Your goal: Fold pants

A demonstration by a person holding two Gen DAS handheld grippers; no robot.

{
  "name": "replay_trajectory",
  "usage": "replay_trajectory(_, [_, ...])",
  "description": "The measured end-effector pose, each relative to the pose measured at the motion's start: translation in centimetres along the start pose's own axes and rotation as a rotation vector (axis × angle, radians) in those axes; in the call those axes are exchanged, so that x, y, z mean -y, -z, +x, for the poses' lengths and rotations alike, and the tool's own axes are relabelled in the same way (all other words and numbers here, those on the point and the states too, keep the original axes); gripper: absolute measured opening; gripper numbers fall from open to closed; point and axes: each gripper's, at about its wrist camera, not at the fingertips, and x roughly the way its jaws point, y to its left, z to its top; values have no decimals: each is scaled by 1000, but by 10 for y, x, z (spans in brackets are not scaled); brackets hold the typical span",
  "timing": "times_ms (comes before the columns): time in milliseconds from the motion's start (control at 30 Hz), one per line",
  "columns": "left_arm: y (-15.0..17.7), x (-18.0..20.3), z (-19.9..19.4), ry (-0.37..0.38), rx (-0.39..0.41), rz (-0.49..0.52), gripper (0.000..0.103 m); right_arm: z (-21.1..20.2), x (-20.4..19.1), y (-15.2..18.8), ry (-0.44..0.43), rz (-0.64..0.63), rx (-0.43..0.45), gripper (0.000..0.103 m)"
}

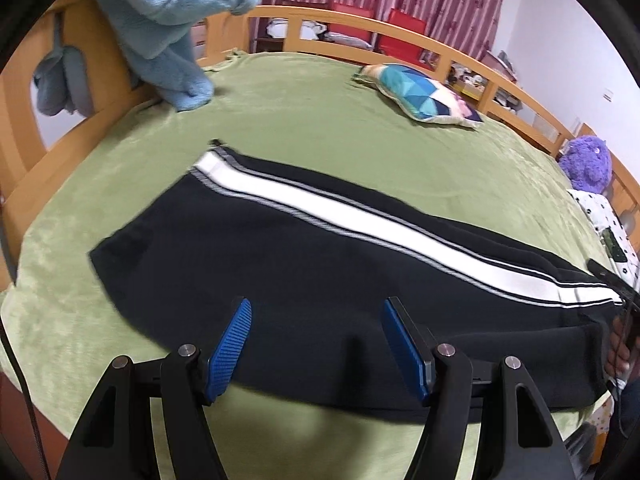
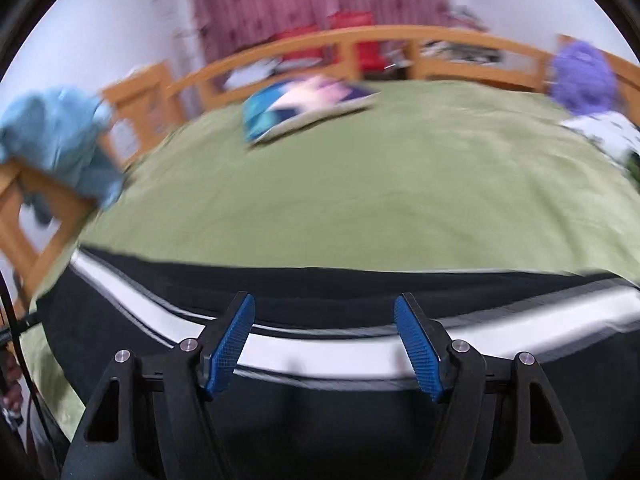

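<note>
Black pants [image 1: 280, 264] with a broad white side stripe [image 1: 360, 224] lie flat across the green bed cover, waist end at the left. My left gripper [image 1: 316, 308] is open and empty, just above the pants' near edge. The right gripper shows at the far right edge of the left wrist view [image 1: 618, 296], by the leg end. In the blurred right wrist view the pants [image 2: 320, 292] and the stripe [image 2: 320, 352] run across below my right gripper [image 2: 324, 308], which is open and empty over the stripe.
The green bed cover [image 1: 320, 112] has a wooden rail [image 1: 360, 28] around it. A light blue plush [image 1: 168, 32] hangs at the left rail. A patterned cushion [image 1: 420, 96] lies at the back. A purple plush [image 1: 588, 164] sits at the right.
</note>
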Motion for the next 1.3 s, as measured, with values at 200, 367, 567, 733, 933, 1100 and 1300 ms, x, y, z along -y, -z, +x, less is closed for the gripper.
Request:
replay_trajectory(200, [2,-43,-3,-15,11,-31,66,83,-72,-12,-62,-170,-162,72])
replay_trajectory(367, [3,-63,9,10,4,-61,66,116,-99,-3,-27,-273,-301,49])
replay_trajectory(567, [7,-78,20,37,-6,-89,66,78,-115,-20,-2,-316,-152,13])
replay_trajectory(733, [4,-87,18,29,7,-99,66,94,-100,-49,12,-170,-131,13])
replay_trajectory(933, [1,-104,12,-26,23,-114,66,131,-108,-24,95,-197,-233,32])
replay_trajectory(1100, [-6,-121,18,-76,31,-142,66,75,-108,-17,19,-105,-152,57])
replay_trajectory(1300, [-47,-125,33,-68,79,-101,65,19,-88,13,54,-46,-109,59])
